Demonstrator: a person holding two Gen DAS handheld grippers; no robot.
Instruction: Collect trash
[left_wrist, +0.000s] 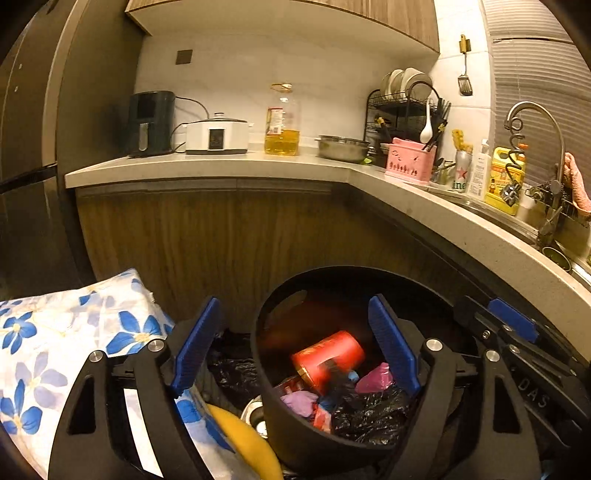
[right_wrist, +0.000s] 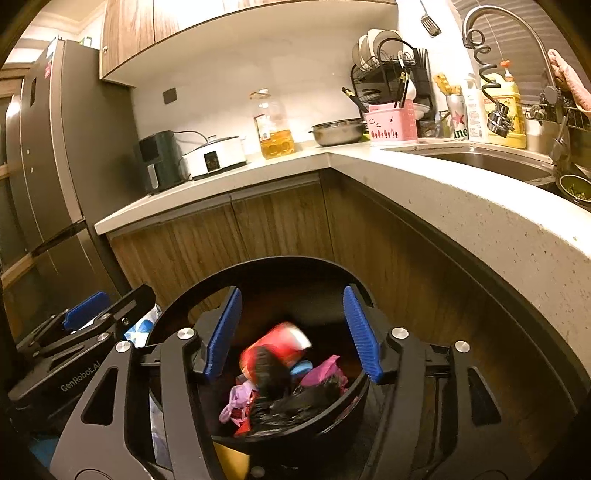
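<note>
A black round trash bin (left_wrist: 273, 321) stands on the floor below the counter; it also shows in the right wrist view (right_wrist: 173, 317). Inside lie a red can (left_wrist: 327, 360), blurred as if moving, pink and purple wrappers (left_wrist: 373, 380) and crumpled black plastic (left_wrist: 369, 413). The red can (right_wrist: 280, 343) is blurred in the right wrist view too. My left gripper (left_wrist: 295, 343) is open and empty above the bin's left rim. My right gripper (right_wrist: 291, 328) is open and empty directly above the bin's mouth. The right gripper's arm (left_wrist: 517, 332) shows at the right of the left wrist view.
A floral blue-and-white bag (left_wrist: 55, 350) sits left of the bin, with a yellow object (left_wrist: 243, 439) beside it. The L-shaped counter (right_wrist: 461, 199) holds an oil bottle (right_wrist: 273, 129), appliances, a steel bowl, a dish rack and a sink. A fridge (right_wrist: 40, 155) stands at the left.
</note>
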